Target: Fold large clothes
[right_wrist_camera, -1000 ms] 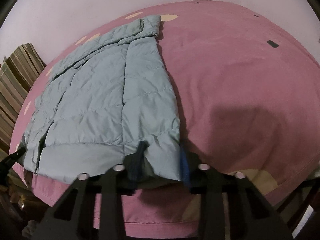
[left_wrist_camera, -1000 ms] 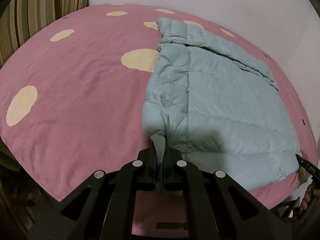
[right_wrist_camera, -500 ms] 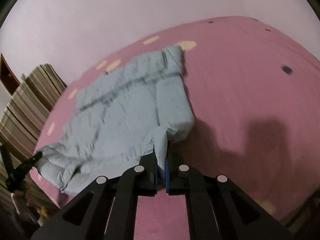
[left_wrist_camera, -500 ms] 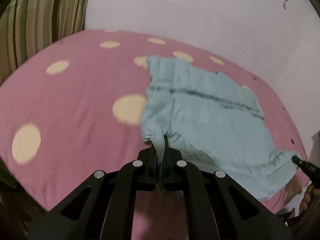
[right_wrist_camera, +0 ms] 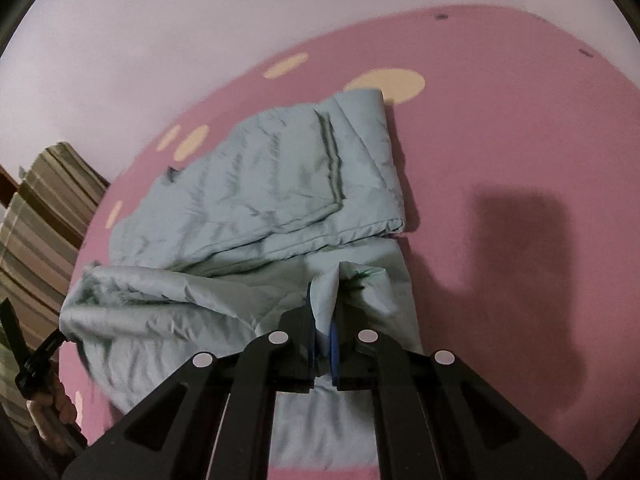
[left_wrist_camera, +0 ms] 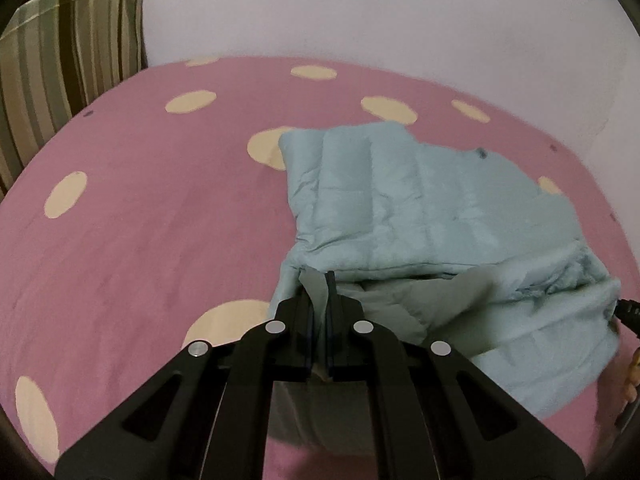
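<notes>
Since a second ago the near hem of the jacket [left_wrist_camera: 420, 204] has come up off the bed [left_wrist_camera: 132, 240]; then it lay flat and spread, now both near corners are raised and the near part hangs loose over the part lying on the cover. At the far left corner of the bed I see a striped cushion [left_wrist_camera: 68, 64] against the pale wall [left_wrist_camera: 360, 12]. My left tool [left_wrist_camera: 319, 292] is clamped on the jacket's near left corner, a thin flap of pale blue cloth pinched between its closed fingers. Under that corner sits one of the cream dots [left_wrist_camera: 224, 320] of the pink cover. From there the quilted body of the jacket runs away toward the far edge of the bed, its far end flat on the cover. The lifted hem sags across between my two grips, showing the greyer lining below. In the right view my right tool [right_wrist_camera: 323, 312] is closed on the jacket's near right corner, cloth bunched up between the blue pads [right_wrist_camera: 334, 336]. Beyond it a folded seam edge lies across the cover, and to the right, toward the bed's right edge, a dark shadow [right_wrist_camera: 520, 248] falls on bare pink fabric.
</notes>
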